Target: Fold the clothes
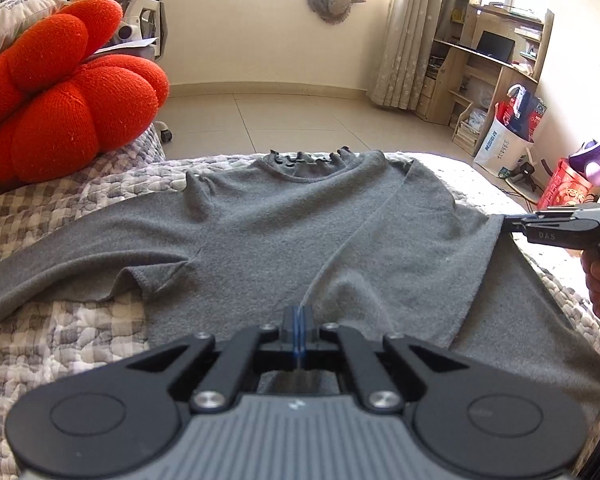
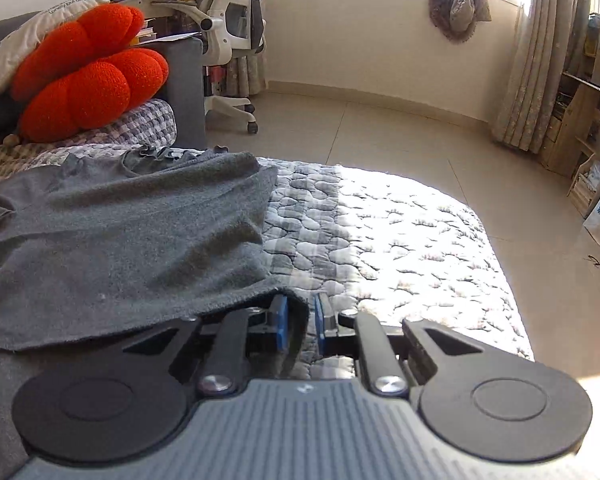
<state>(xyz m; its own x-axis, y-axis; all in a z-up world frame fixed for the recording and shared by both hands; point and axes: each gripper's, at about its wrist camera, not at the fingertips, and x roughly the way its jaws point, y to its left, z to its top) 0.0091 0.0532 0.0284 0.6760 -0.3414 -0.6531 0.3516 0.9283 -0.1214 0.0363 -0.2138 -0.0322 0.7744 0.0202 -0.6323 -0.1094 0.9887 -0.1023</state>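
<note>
Left wrist view: left tongs [image 1: 299, 320] are pinching the sweater [image 1: 300, 224] on the bed [image 1: 80, 336]; right tongs [image 2: 301, 322] are parted at its edge.

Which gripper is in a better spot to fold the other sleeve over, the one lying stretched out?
Probably the left gripper: the spread sleeve lies on its side. The right gripper sits at the sweater's opposite edge.
</note>
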